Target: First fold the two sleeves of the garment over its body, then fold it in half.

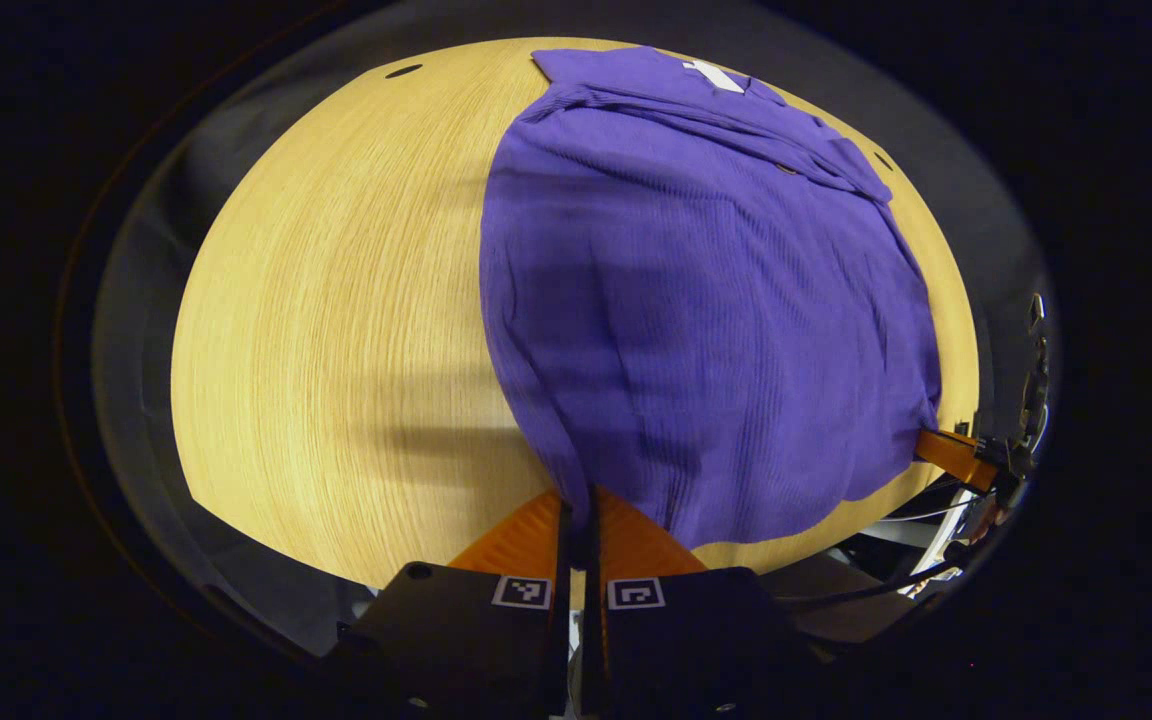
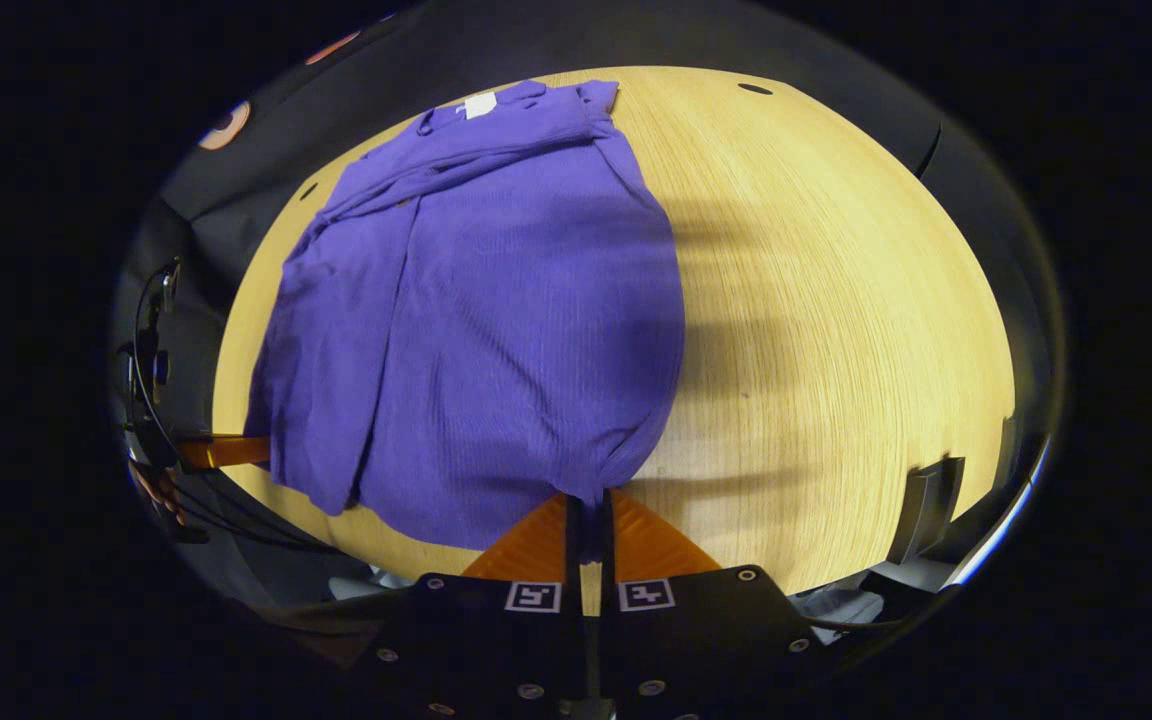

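A purple ribbed garment [image 1: 696,320] lies lengthwise on the wooden table [image 1: 336,300], its collar and white label [image 1: 714,75] at the far end and a sleeve folded across near the collar. My left gripper [image 1: 577,510] is shut on the near hem corner, which rises off the table. In the left gripper view, the right gripper [image 1: 946,452] holds the other hem corner at the right. In the right gripper view the garment [image 2: 496,330] stretches away, and my right gripper [image 2: 588,510] is shut on its hem corner. The left gripper [image 2: 226,451] shows at the garment's left edge.
Bare wood [image 2: 836,300] spreads to the right of the garment in the right gripper view. Small dark holes [image 1: 403,71] [image 2: 754,89] mark the far tabletop. A dark bracket [image 2: 926,510] sits at the table's near right edge. Cables and a hand [image 2: 151,490] hang at the left.
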The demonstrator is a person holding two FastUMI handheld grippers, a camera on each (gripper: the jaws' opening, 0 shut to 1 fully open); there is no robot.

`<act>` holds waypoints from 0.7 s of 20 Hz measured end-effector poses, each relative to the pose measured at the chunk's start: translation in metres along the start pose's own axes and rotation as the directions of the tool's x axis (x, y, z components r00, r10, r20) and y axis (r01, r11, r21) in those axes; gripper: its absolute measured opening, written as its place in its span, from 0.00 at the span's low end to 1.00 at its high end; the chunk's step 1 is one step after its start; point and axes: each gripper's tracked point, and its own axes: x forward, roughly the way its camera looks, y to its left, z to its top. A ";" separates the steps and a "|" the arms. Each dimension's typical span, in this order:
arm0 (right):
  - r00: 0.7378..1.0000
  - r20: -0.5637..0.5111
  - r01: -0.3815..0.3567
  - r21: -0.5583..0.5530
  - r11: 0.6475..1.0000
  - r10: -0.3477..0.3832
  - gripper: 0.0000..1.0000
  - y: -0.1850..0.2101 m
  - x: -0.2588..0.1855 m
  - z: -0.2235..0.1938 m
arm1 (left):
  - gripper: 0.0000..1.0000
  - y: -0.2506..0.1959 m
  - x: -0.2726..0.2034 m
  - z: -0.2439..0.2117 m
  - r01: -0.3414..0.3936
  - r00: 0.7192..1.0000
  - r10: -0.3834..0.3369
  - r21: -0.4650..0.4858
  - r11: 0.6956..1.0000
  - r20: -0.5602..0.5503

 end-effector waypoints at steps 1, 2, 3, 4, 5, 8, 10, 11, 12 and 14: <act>1.000 0.017 -0.024 0.007 1.000 0.024 0.07 0.004 -0.004 0.005 | 0.06 -0.001 -0.005 0.004 0.016 1.000 -0.016 -0.019 1.000 0.011; 0.998 0.044 -0.037 0.009 0.999 0.037 0.06 0.006 -0.009 0.014 | 0.05 -0.005 -0.011 0.011 0.047 0.999 -0.046 -0.037 0.998 0.022; 0.997 0.059 -0.042 0.007 0.999 0.041 0.07 0.006 -0.014 0.020 | 0.05 -0.007 -0.019 0.016 0.060 0.997 -0.059 -0.040 0.997 0.040; 0.996 0.073 -0.050 0.007 0.999 0.050 0.06 0.008 -0.018 0.026 | 0.05 -0.005 -0.026 0.024 0.054 0.997 -0.052 -0.035 0.998 0.057; 0.994 0.094 -0.062 0.005 0.998 0.061 0.06 0.012 -0.023 0.035 | 0.05 -0.005 -0.033 0.028 0.051 0.996 -0.049 -0.023 0.998 0.081; 0.985 0.147 -0.086 -0.012 0.996 0.087 0.06 0.021 -0.040 0.060 | 0.05 -0.014 -0.058 0.049 0.070 0.989 -0.068 -0.005 0.998 0.134; 0.979 0.177 -0.094 -0.024 0.995 0.097 0.06 0.024 -0.052 0.077 | 0.05 -0.016 -0.072 0.069 0.062 0.983 -0.065 0.026 0.998 0.174; 0.975 0.194 -0.103 -0.029 0.994 0.107 0.06 0.027 -0.058 0.085 | 0.05 -0.018 -0.080 0.079 0.060 0.979 -0.066 0.039 0.997 0.194; 0.972 0.206 -0.110 -0.036 0.993 0.116 0.06 0.029 -0.063 0.094 | 0.05 -0.021 -0.088 0.089 0.058 0.975 -0.067 0.052 0.997 0.211; 0.965 0.233 -0.116 -0.045 0.992 0.123 0.06 0.032 -0.072 0.113 | 0.05 -0.024 -0.105 0.105 0.052 0.967 -0.070 0.078 0.996 0.246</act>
